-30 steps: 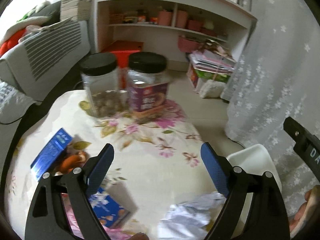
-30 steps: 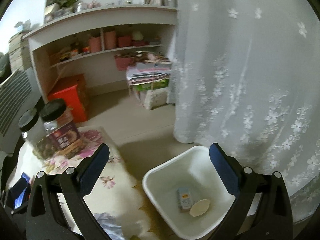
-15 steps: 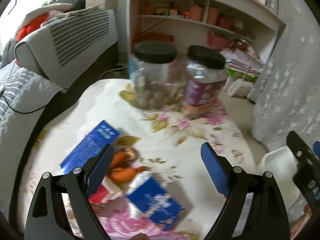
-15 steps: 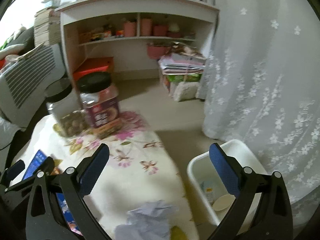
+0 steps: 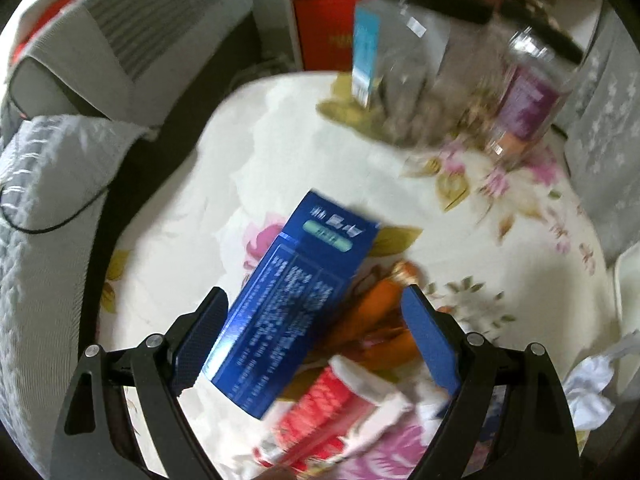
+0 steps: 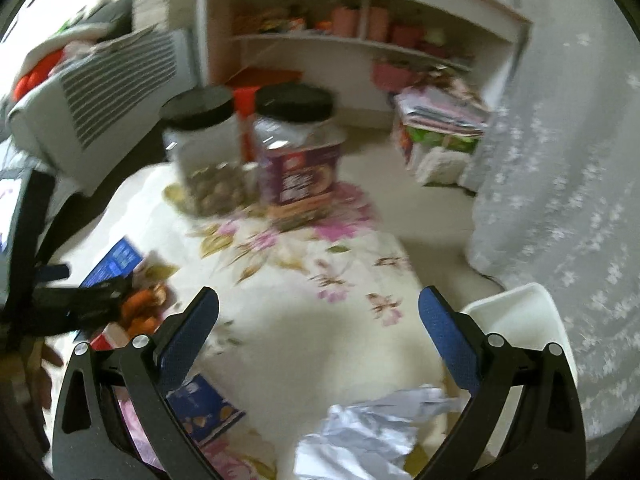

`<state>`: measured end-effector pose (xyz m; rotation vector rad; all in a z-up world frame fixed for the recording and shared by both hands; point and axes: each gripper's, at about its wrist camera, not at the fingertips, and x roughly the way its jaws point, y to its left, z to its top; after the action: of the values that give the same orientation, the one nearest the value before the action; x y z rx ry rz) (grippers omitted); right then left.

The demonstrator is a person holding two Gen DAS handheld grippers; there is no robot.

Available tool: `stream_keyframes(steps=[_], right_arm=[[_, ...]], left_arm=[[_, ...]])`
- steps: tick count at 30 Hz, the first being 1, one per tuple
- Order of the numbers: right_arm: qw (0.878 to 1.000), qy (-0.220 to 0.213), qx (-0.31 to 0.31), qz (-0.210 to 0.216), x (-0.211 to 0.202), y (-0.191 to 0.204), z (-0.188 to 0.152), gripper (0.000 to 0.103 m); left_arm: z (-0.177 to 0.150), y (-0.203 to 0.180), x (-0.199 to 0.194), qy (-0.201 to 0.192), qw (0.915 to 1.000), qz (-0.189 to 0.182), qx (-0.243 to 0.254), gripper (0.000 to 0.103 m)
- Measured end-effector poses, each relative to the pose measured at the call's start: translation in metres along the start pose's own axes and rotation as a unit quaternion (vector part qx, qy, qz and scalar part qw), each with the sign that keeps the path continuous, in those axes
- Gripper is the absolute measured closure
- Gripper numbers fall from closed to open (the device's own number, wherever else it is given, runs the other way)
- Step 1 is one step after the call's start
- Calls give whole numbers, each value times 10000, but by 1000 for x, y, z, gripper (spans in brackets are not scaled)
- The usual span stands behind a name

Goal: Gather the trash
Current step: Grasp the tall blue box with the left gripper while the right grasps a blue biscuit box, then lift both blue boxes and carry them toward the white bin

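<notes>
Floral cloth covers the low counter (image 5: 304, 152) in the left wrist view, with a grey sofa behind it and two black-lidded jars (image 5: 404, 80) blurred at the far edge. A second ago this camera looked across the counter toward the jars with the clutter off to the lower left; now the left gripper (image 5: 316, 332) has swung over and tipped down, so the blue carton (image 5: 296, 312) lies between its wide-open jaws, close to the left one, touched by neither as far as the blur shows. Orange wrappers (image 5: 376, 312) sit just inside the right jaw, a red-and-white packet (image 5: 324, 404) below them. That looks like an approach to a first pick. In the right wrist view the shelf unit and lace curtain fill the background; this camera earlier looked down into the white bin (image 6: 524, 316), which now sits outside the right jaw. The right gripper (image 6: 320, 336) has its jaws open and empty over bare cloth, crumpled white paper (image 6: 372, 428) low between them, a likely target; a second blue box (image 6: 204, 408) lies by the left jaw.
</notes>
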<state>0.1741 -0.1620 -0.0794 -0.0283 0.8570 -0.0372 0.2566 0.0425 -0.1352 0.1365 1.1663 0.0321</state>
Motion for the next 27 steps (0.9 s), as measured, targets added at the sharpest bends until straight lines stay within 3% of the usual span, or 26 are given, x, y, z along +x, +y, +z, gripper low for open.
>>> stream_keyframes(steps=[5,13,14,16,20,23,25,27], right_arm=[[9956,479,-641,493,19,27,-8,7],[9683,1219,-1633,1444,43,67,-29,7],[9664,1262,-1683,1477,44,70,-31,7],[9625,1350,-1774,1548,49,75,-35,7],[9578,1507,-1786,1677,58,82,-42,7],[9553,1583,-1816,1711,66,89,-46,9],[9517,1656,-1908,1745,70,93,-48,22],[9451,1798,-1961,1898,74,98,-50,48]], left_arm=[[-5,20,15,383,9990,-102,197,17],[-20,35,40,774,9952,-321,514,17],[-21,37,40,719,9954,-393,489,19],[-23,41,38,647,9950,-618,436,35],[-31,43,34,523,9962,-393,576,42],[-34,56,30,416,9976,-494,228,44],[-36,71,27,362,9978,-554,-70,46],[-34,82,22,287,9976,-542,-317,48]])
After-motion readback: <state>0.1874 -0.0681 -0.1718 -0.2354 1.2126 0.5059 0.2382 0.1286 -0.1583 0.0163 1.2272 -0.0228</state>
